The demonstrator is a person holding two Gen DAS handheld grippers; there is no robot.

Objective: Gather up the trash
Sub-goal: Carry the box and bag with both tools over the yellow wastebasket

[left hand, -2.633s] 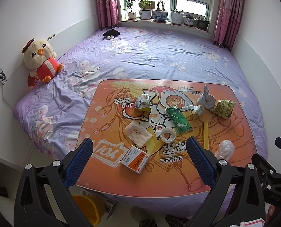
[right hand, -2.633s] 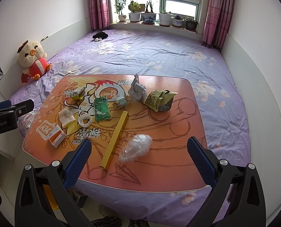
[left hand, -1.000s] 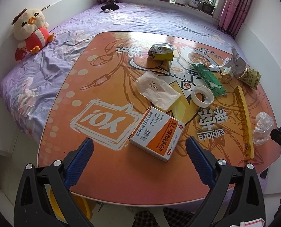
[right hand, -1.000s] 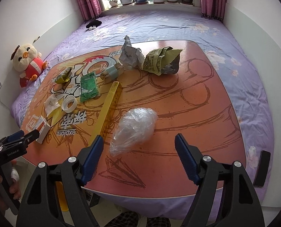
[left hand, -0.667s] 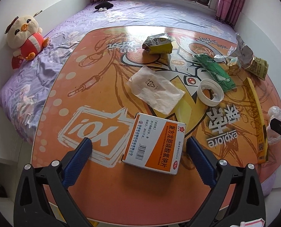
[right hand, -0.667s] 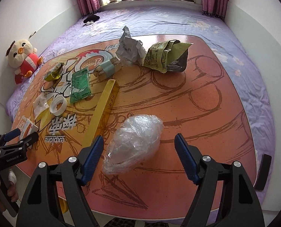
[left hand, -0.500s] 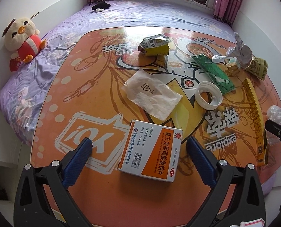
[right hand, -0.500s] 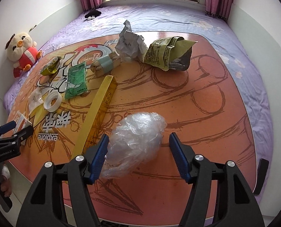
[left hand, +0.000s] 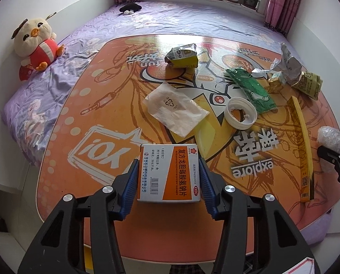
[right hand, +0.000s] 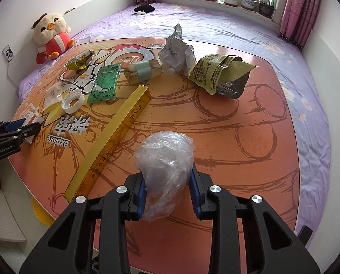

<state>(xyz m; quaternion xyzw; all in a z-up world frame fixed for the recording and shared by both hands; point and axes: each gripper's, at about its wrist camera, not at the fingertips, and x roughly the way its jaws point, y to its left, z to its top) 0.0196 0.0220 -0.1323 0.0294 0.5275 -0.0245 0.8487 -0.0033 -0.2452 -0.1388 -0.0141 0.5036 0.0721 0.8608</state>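
The medicine box (left hand: 170, 173) lies flat near the tabletop's (left hand: 96, 105) front edge, long axis running away from the camera, its near corners hidden behind the closing left gripper's (left hand: 169, 183) fingers (left hand: 131, 182), which pinch its sides. The right gripper (right hand: 167, 193) is closing on the crumpled plastic wrap (right hand: 165, 162), whose underside is hidden, beside the long yellow box (right hand: 115, 137)
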